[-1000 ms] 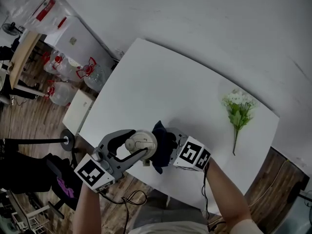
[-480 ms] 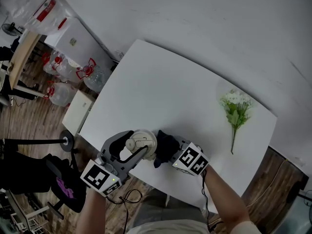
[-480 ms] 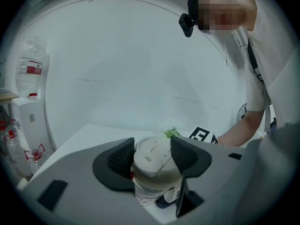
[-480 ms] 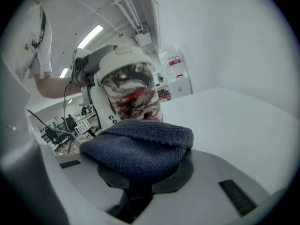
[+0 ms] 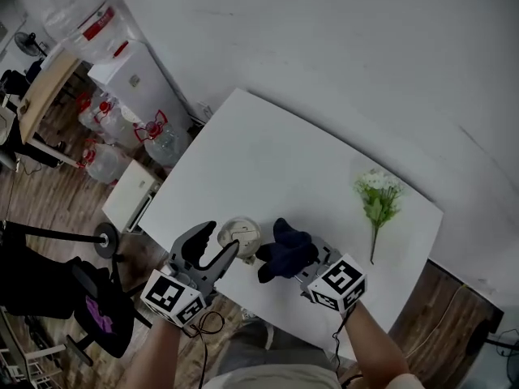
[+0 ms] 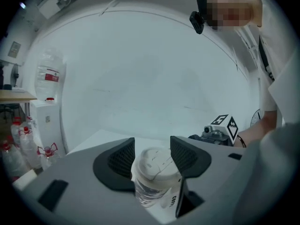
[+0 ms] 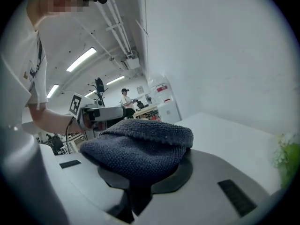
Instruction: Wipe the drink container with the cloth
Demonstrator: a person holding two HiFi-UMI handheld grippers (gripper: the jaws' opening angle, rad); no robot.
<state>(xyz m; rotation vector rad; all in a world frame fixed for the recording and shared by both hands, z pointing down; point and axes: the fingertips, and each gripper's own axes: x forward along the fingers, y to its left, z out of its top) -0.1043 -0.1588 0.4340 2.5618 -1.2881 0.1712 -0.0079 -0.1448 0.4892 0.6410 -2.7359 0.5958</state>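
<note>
A white lidded paper drink cup (image 5: 242, 233) sits at the near edge of the white table (image 5: 268, 160). My left gripper (image 5: 225, 237) is shut on it, and in the left gripper view the cup (image 6: 152, 172) fills the gap between the dark pads (image 6: 123, 159) of that gripper (image 6: 151, 156). A dark blue cloth (image 5: 285, 248) is bunched in my right gripper (image 5: 302, 259), just right of the cup and apart from it. In the right gripper view the cloth (image 7: 140, 146) covers the jaws of that gripper (image 7: 147, 170), which are closing on it.
A bunch of white flowers with green stems (image 5: 375, 197) lies on the table's right side. Left of the table, on the wood floor, stand a water dispenser (image 5: 122, 63), several water jugs (image 5: 113, 136) and a black chair (image 5: 89, 306).
The right gripper has drawn the cloth away from the cup to the right, leaving a gap, and its jaws have closed on the cloth. The left gripper still grips the cup.
</note>
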